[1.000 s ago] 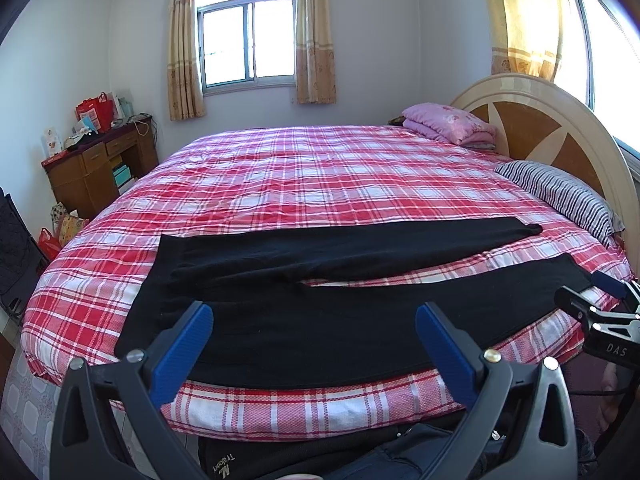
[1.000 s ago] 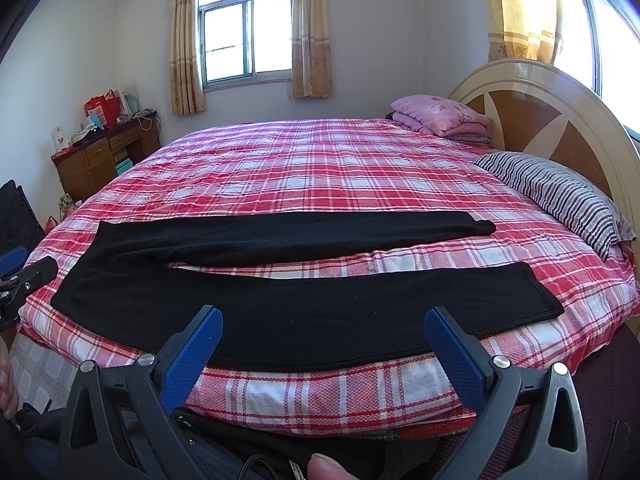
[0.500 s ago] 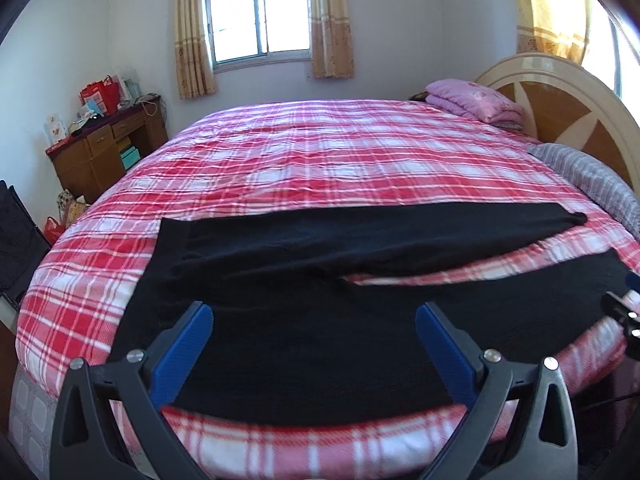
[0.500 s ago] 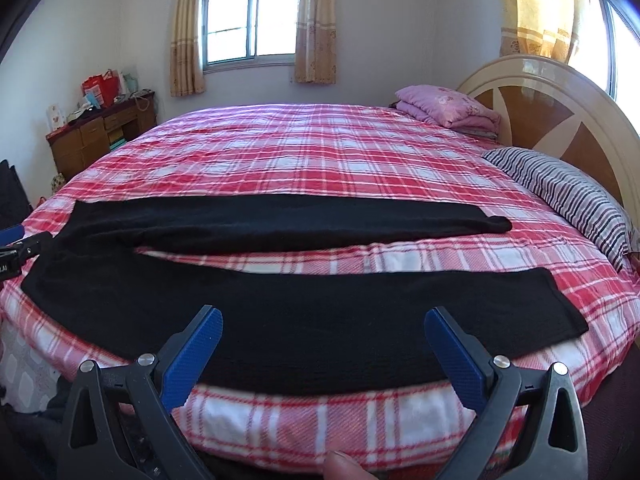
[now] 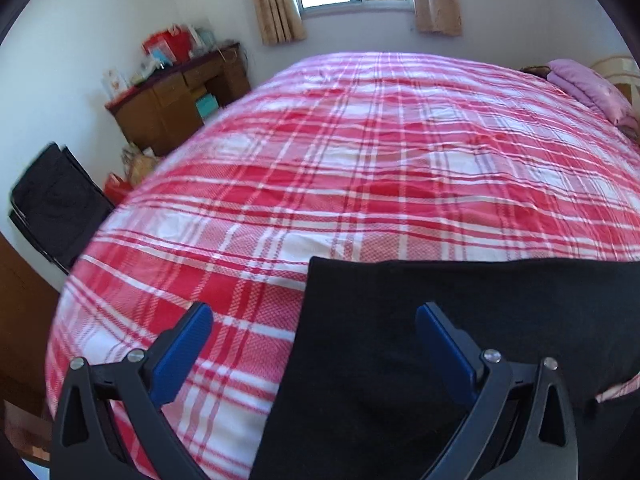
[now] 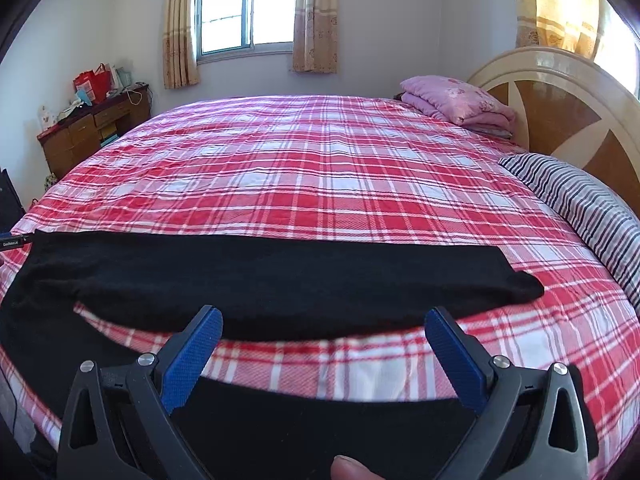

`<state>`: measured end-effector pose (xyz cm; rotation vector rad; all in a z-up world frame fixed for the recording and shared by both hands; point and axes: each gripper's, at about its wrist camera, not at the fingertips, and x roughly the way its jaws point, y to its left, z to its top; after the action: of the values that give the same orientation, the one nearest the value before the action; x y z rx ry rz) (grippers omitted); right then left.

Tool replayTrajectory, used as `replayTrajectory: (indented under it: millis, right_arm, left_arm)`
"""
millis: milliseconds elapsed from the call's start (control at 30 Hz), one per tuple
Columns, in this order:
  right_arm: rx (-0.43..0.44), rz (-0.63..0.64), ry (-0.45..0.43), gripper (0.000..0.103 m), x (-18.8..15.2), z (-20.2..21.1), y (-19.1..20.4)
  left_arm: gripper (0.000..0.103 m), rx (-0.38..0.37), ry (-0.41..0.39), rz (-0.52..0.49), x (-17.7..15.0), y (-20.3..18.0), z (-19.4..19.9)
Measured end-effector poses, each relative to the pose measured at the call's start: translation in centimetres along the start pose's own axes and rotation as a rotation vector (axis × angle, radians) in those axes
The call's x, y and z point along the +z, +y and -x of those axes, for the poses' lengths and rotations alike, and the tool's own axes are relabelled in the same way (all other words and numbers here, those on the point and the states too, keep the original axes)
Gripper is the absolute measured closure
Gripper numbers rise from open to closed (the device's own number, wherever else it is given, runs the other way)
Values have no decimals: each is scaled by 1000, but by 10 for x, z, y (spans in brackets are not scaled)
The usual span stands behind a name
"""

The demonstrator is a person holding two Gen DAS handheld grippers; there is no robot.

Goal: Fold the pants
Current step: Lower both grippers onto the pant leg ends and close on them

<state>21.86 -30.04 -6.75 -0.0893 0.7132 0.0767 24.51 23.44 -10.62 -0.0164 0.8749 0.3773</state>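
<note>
Right wrist view: the pants point(image 6: 256, 276) lie flat across the near side of the bed point(image 6: 340, 168), waist toward the left, cuffs toward the right where the striped pillow point(image 6: 576, 196) sits. The two legs are spread apart, with a strip of plaid cover showing between them; the near leg runs along the bed's front edge, right under the right gripper point(image 6: 322, 338). Its jaws stand wide apart, with nothing between them. A fingertip point(image 6: 352, 467) shows at the bottom of the frame.

From the left wrist view, the left gripper point(image 5: 312, 334) hangs over the waist end, one blue pad point(image 5: 182, 354) over the plaid, the other over the black cloth, jaws equally wide and empty.

No fold looks made yet. I'd say the job is barely started. Still to come, I'd guess: take the waist and cuff, lay one leg over the other, then fold the length down.
</note>
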Motion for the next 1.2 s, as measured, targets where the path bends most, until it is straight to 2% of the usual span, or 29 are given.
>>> replayTrajectory:
  millis: [133, 233, 300, 367, 467, 533, 633, 733, 1000, 1067, 1167, 1200]
  right_arm:
    - [-1, -22, 47, 1, 11, -25, -20]
    - [-8, -42, 81, 1, 19, -43, -39]
    - [-11, -81, 106, 1, 23, -54, -57]
    - [-25, -117, 122, 1, 29, -64, -76]
    - [-59, -152, 136, 2, 38, -76, -105]
    - [-83, -179, 150, 7, 44, -83, -125]
    - [-93, -219, 178, 21, 49, -94, -153]
    - [-113, -259, 207, 22, 52, -107, -180]
    - [-203, -279, 279, 22, 59, -150, -231]
    - [-186, -267, 302, 24, 61, -161, -239]
    - [-146, -255, 357, 33, 60, -178, -244]
    - [-131, -248, 372, 39, 59, -182, -244]
  left_arm:
    - [11, -60, 64, 7, 8, 5, -28]
    - [22, -102, 79, 23, 14, 6, -42]
    - [25, -129, 101, 21, 17, 3, -53]
    - [42, -149, 119, 12, 19, 2, -62]
    - [56, -206, 147, 21, 19, 2, -71]
    - [57, -216, 150, 20, 20, 1, -72]
    - [60, -213, 160, -10, 23, -5, -73]
    - [66, -236, 154, -19, 25, -6, -75]
    - [66, -252, 139, -26, 26, -5, -78]
    - [66, -257, 139, -26, 27, -4, -79]
    - [68, -264, 147, -19, 29, -4, -81]
    - [69, -267, 151, -18, 31, -4, -82]
